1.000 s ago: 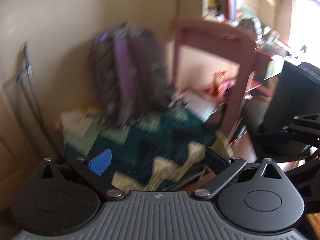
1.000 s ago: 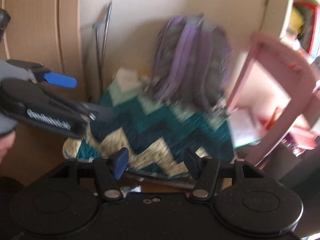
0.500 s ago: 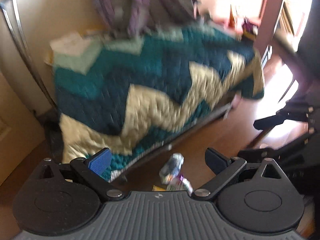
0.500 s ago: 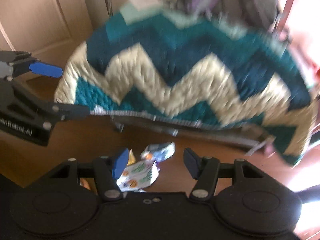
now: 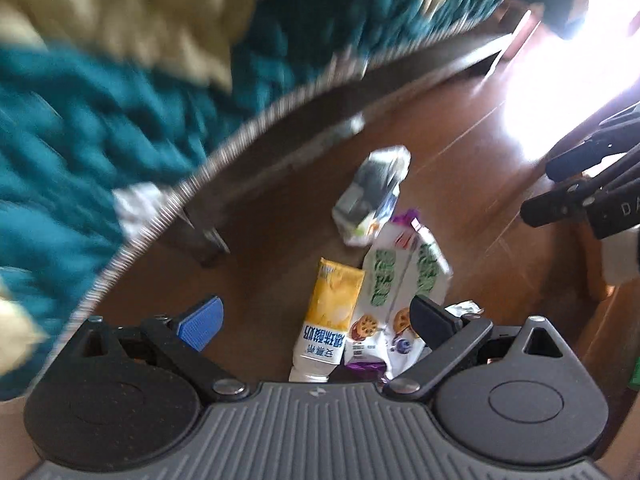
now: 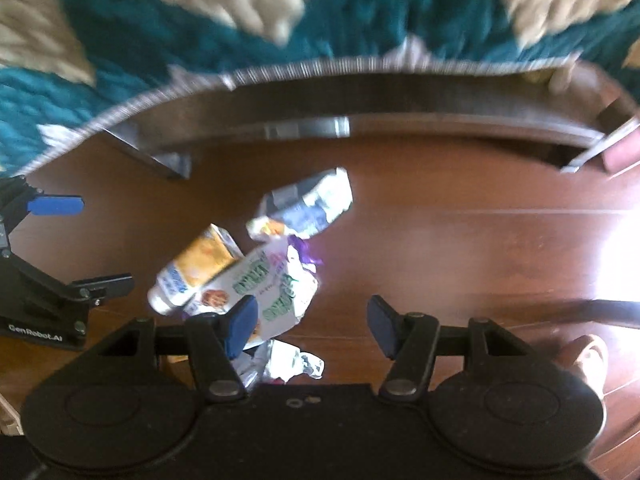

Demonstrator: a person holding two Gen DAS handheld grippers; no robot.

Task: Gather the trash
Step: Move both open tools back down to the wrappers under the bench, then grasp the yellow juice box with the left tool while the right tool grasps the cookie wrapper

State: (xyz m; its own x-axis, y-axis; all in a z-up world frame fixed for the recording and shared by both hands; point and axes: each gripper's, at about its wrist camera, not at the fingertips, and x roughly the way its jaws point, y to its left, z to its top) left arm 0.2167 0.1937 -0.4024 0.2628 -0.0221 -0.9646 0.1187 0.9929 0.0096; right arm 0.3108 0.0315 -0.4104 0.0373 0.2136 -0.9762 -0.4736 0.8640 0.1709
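Note:
Trash lies in a small heap on the brown wood floor: a yellow drink carton, a white cookie wrapper with green print, a crumpled silvery wrapper and a small foil scrap. My left gripper hangs open above the carton and cookie wrapper, pointing steeply down. In the right wrist view my right gripper is open over the floor, its left finger above the cookie wrapper. Nothing is held.
A low bed frame draped with a teal and cream zigzag blanket runs just behind the trash. Sun glare washes out the floor on the right. A foot shows at lower right.
Both grippers have dropped and tilted from facing the backpack and pink chair down to the floor. The trash heap has come into view and grown large. Both stay open.

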